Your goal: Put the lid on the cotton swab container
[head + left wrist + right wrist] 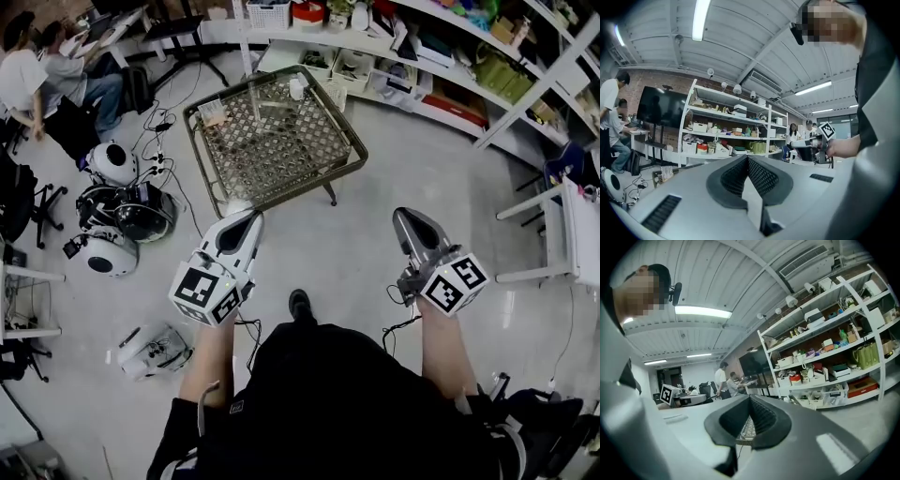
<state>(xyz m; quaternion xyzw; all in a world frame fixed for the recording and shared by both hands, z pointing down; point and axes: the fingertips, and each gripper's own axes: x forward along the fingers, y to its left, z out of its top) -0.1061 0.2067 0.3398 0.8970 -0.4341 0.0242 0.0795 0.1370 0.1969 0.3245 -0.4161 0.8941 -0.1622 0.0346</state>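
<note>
Left gripper (247, 218) and right gripper (404, 215), fingers together (nothing between them), near the wicker table (199, 150).

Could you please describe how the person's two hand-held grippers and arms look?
Each hand-held gripper, left and right, has a pale grey shell tapering to a point, with dark ribbed pads inside. Each carries a white cube with black square markers, and a thin black cable trails from each. The person wears black clothes; the forearms are uncovered.

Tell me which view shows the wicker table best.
Head view: the whole table from above, unobstructed. Right gripper view shows only a sliver of its lattice behind the jaws; left gripper view shows nothing clear of it.
</note>
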